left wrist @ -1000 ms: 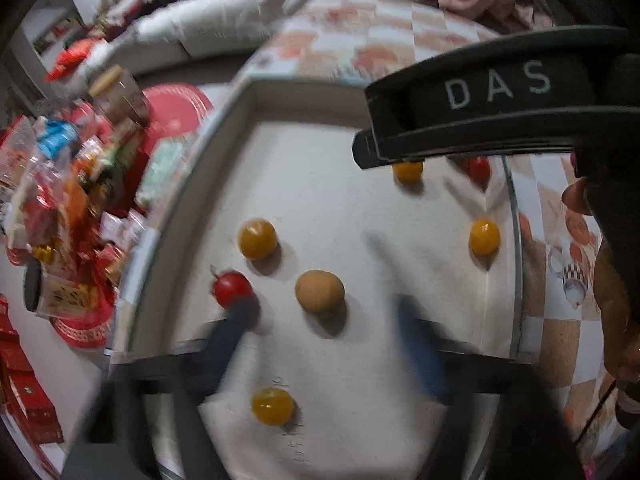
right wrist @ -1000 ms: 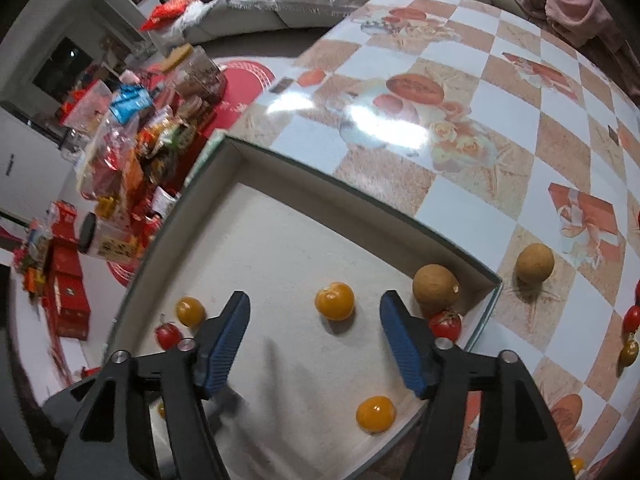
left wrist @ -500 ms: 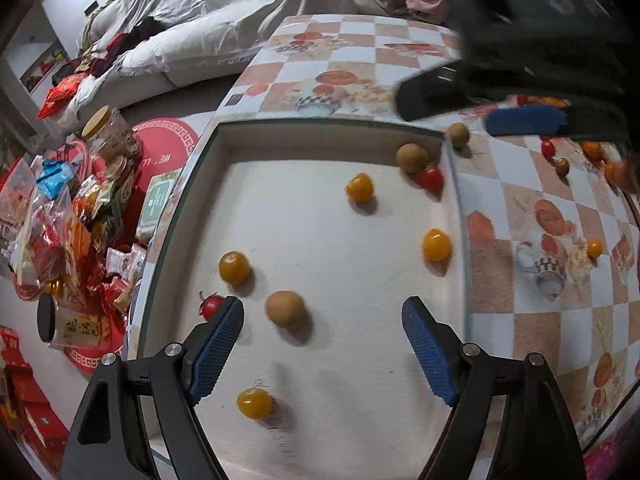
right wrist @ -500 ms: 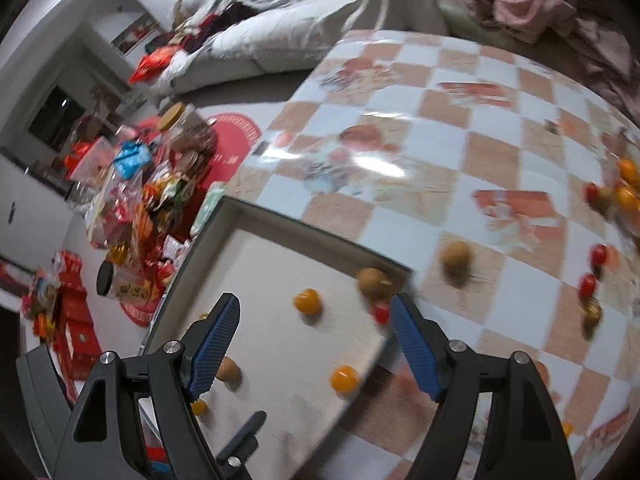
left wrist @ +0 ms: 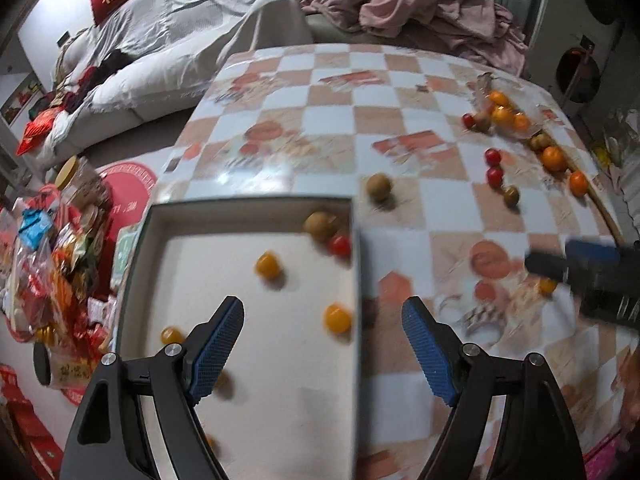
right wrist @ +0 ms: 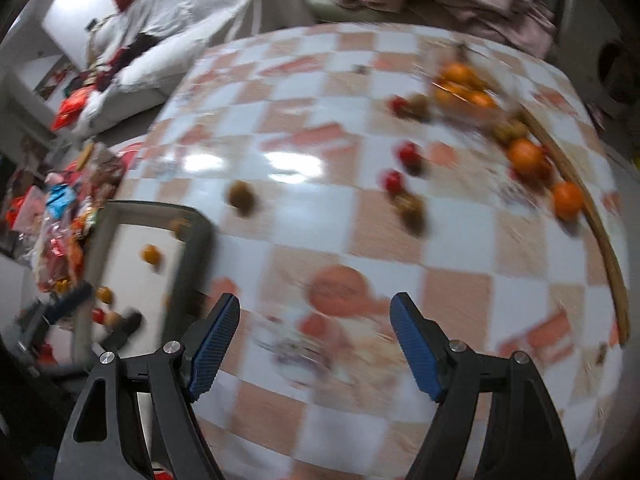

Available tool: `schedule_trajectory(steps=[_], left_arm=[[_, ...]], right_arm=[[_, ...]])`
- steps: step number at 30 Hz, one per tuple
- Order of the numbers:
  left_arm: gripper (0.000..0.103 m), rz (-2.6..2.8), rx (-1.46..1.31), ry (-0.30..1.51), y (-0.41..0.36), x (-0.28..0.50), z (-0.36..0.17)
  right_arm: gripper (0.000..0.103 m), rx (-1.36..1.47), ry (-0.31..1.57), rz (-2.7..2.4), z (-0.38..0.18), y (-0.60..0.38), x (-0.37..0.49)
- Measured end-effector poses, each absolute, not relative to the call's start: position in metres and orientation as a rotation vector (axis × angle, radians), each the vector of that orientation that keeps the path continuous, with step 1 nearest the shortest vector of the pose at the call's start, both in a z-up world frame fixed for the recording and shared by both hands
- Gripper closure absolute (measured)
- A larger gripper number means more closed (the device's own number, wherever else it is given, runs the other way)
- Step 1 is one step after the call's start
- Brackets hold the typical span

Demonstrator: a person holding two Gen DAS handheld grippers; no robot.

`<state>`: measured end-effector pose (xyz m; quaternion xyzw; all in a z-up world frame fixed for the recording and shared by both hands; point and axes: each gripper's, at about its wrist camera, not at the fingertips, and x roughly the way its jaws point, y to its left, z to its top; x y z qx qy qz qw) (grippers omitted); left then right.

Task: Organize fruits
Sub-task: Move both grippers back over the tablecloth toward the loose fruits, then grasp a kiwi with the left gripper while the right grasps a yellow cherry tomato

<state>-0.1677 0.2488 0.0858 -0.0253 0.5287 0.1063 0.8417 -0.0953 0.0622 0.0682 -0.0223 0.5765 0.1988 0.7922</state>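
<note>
A shallow white box [left wrist: 356, 264] on the checkered table [left wrist: 328, 120] holds several small fruits: orange ones [left wrist: 268, 265], a red tomato [left wrist: 340, 245] and a brown fruit [left wrist: 320, 226]. My left gripper [left wrist: 322, 344] is open and empty above the box's right edge. My right gripper [right wrist: 314, 340] is open and empty over the bare table, right of the box [right wrist: 196, 248]. Loose fruits lie further off: a brown one [right wrist: 241, 197], red tomatoes [right wrist: 409, 153], oranges [right wrist: 524, 156]. The right gripper also shows in the left wrist view [left wrist: 588, 260].
A wooden stick [right wrist: 588, 208] lies along the table's right edge beside the oranges. Snack packets [left wrist: 48, 272] are piled on the floor to the left. A sofa with blankets [left wrist: 168, 40] and pink clothes [left wrist: 420, 4] stands behind the table.
Both grippers have pulled back and swung right, away from the box. The right gripper has left the box and is now over the open table, facing the loose fruits. Both stay open.
</note>
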Motion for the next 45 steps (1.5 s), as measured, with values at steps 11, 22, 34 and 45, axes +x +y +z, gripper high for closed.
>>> schedule_trajectory(steps=[11, 22, 34, 45], left_arm=[[0.021, 0.159, -0.06, 1.146, 0.21, -0.115, 0.071], [0.021, 0.068, -0.04, 1.15, 0.177, -0.064, 0.059], [0.021, 0.088, -0.007, 1.151, 0.166, -0.025, 0.04], [0.021, 0.177, 0.028, 1.182, 0.214, -0.023, 0.033]], right_arm=[[0.022, -0.079, 1.271, 0.345, 0.037, 0.017, -0.102], [0.043, -0.128, 1.234, 0.349, 0.022, 0.024, -0.103], [0.054, -0.18, 1.188, 0.315, 0.016, 0.026, -0.104], [0.066, -0.178, 1.181, 0.323, 0.018, 0.023, -0.104]])
